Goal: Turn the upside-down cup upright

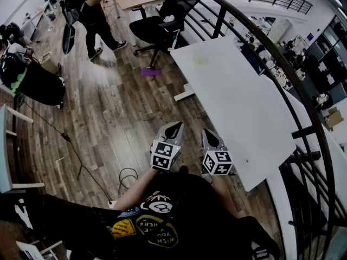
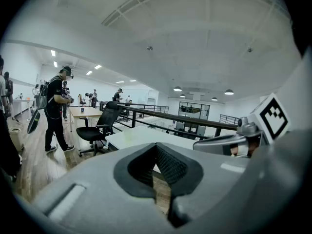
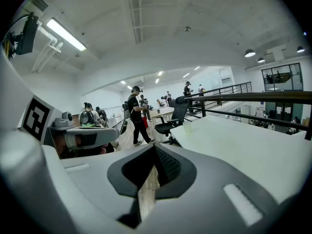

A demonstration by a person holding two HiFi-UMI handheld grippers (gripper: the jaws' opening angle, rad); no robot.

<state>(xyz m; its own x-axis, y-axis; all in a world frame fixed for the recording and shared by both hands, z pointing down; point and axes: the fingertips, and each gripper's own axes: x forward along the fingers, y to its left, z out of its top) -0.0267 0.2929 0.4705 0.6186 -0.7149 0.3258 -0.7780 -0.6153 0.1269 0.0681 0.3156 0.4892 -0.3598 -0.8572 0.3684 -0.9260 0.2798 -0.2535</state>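
The grey left hand-held gripper [image 1: 174, 127] and right hand-held gripper [image 1: 209, 135] are both hovering closed and empty beside the white rectangular desk [image 1: 238, 107]; one pale cup [image 1: 199, 58] is sitting near its far edge.

Cup: I see one small cup [image 1: 199, 58] on the long white table [image 1: 244, 112].
Look: from my head view it is pale with a faint yellow-green tint. In my right gripper view it shows whitish and looks translucent [image 3: 187, 126].
Pose: it stands on end on the tabletop and does not lie on its side. It is too small and faint for me to tell whether the mouth is up or down.
Place: near the table's far end, a little in from the edge, with bare white top around it.
Distance: well away from me, with most of the table's length between us.
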